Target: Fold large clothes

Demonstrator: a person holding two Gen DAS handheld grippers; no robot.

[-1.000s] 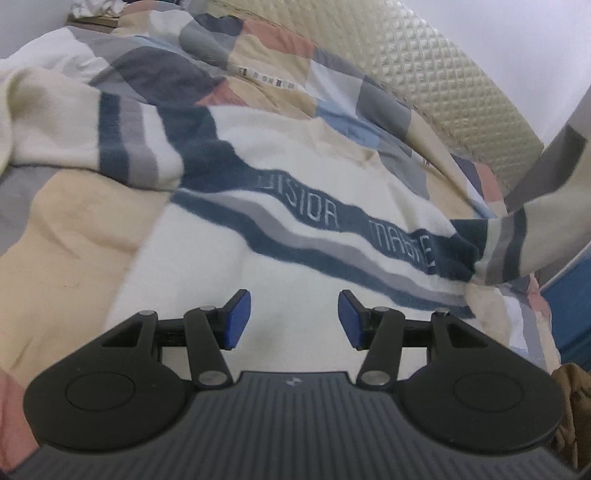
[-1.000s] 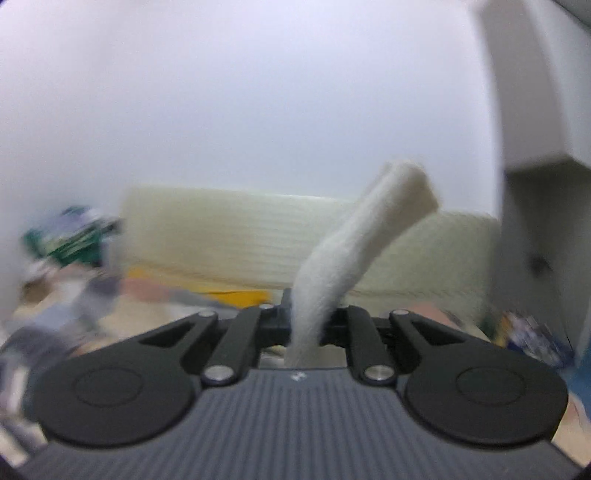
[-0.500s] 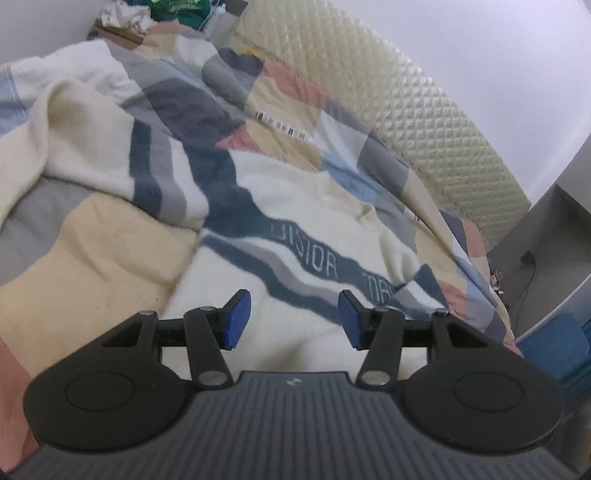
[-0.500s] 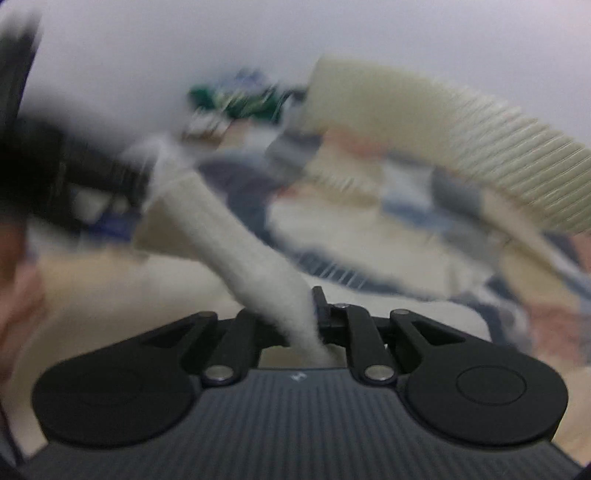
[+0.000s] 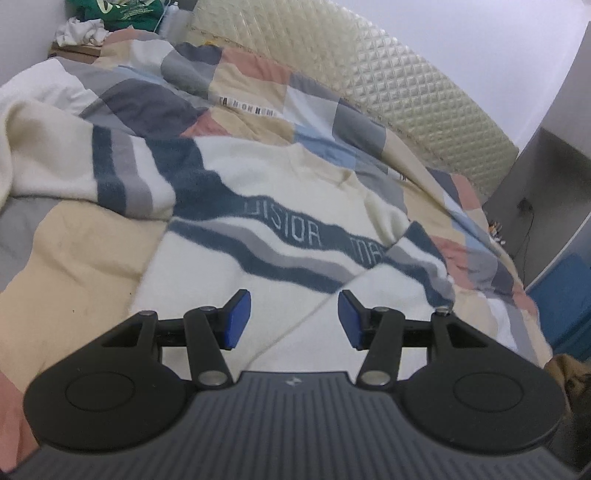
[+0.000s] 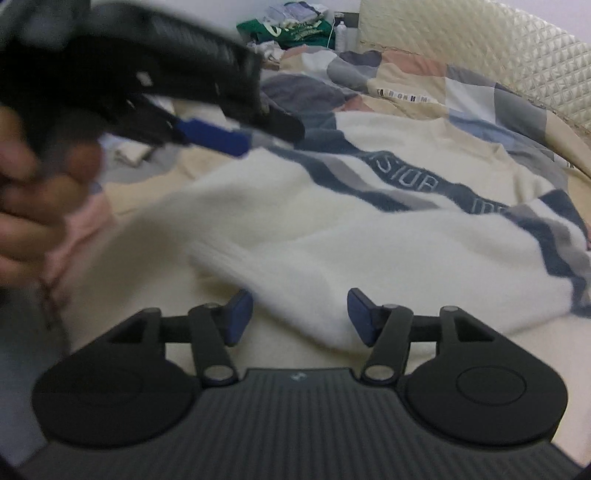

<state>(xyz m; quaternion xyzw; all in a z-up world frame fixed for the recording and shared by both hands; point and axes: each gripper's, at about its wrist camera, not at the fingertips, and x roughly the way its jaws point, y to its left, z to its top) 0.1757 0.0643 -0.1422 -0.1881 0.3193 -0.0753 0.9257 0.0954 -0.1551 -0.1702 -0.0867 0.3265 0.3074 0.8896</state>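
Right gripper (image 6: 300,316) points down at a bed, its blue pads apart after the jaws have just been opening; a cream sleeve (image 6: 295,266) lies loose on the sweater between and beyond the pads, which do not press on it. That sweater (image 5: 280,221) is spread flat on a patchwork quilt (image 5: 74,251) of cream, grey, pink and blue squares. It is cream with dark blue and grey bands across the chest and pale lettering inside the blue band. The sleeve on the right side is folded in over the body, its striped part lying across the end of the lettering. The other sleeve (image 5: 74,173) is stretched out to the left over the quilt, with its own blue and grey stripes. Left gripper (image 5: 294,317) hangs over the lower body of the sweater with its jaws about half apart and nothing between them. In the right wrist view the left gripper appears blurred at upper left, gripped by a hand (image 6: 33,199) at the frame edge. A quilted cream headboard (image 5: 369,74) runs behind the bed, and a green bag (image 5: 122,14) sits among clutter in the far corner.
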